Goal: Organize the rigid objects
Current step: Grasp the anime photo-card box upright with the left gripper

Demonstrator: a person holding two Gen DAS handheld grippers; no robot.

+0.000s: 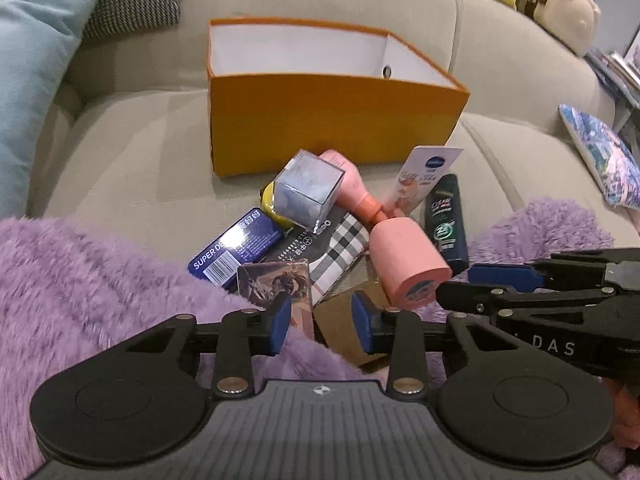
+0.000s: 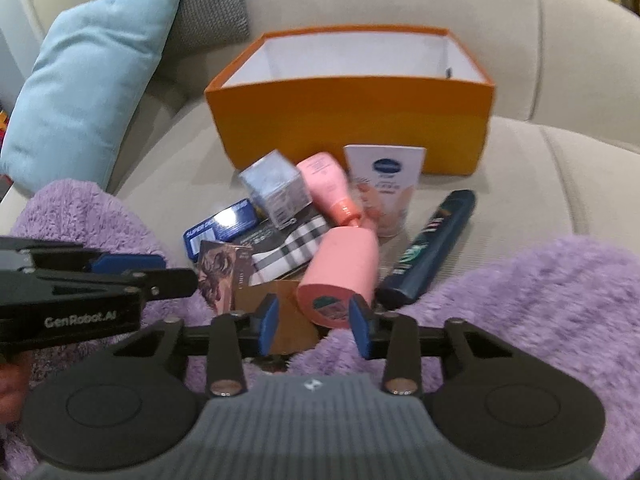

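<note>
A pile of rigid items lies on the sofa in front of an open orange box (image 1: 328,120) (image 2: 352,120). It holds a pink dumbbell-shaped bottle (image 1: 404,256) (image 2: 344,268), a clear cube (image 1: 308,190) (image 2: 276,188), a blue tin (image 1: 236,246) (image 2: 220,228), a checked box (image 1: 340,250) (image 2: 288,248), a white tube (image 1: 420,176) (image 2: 384,180), a dark shampoo bottle (image 1: 448,216) (image 2: 432,248) and a picture card (image 1: 276,280) (image 2: 218,272). My left gripper (image 1: 322,322) is open over a brown carton (image 1: 340,324). My right gripper (image 2: 314,324) is open, just short of the pink bottle's end.
A purple fluffy blanket (image 1: 100,300) (image 2: 520,300) lies on both sides of the pile. A light blue cushion (image 2: 88,88) and a grey cushion (image 2: 208,0) lean at the back left. A patterned pouch (image 1: 604,152) lies to the right.
</note>
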